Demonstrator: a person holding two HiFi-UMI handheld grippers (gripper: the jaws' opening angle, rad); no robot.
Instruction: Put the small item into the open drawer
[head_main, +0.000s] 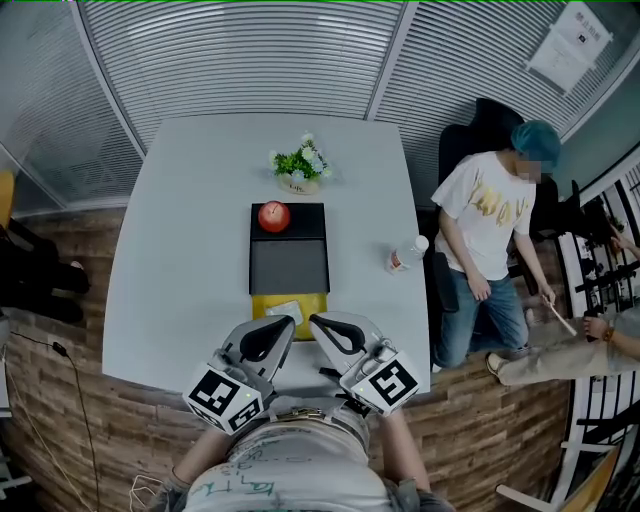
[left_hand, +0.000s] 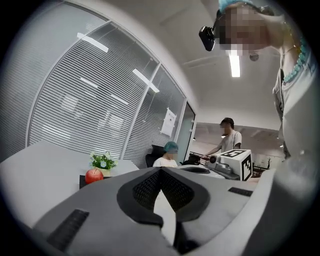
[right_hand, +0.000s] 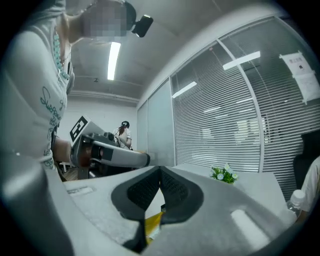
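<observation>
A black drawer box (head_main: 289, 262) stands mid-table with a red apple (head_main: 273, 215) on its top. Its yellow drawer (head_main: 262, 304) is pulled out toward me, and a small pale item (head_main: 284, 311) lies inside it. My left gripper (head_main: 287, 325) and right gripper (head_main: 317, 325) hover side by side just above the drawer's near end. Both are shut with nothing between their tips. In the left gripper view the left gripper (left_hand: 160, 170) points past the apple (left_hand: 93, 175). In the right gripper view a strip of the yellow drawer (right_hand: 153, 223) shows below the right gripper (right_hand: 160, 170).
A small potted plant (head_main: 300, 166) sits behind the box and a water bottle (head_main: 407, 255) near the table's right edge. A person in a white shirt (head_main: 484, 212) stands beside that edge. The table (head_main: 180, 250) ends close to my body.
</observation>
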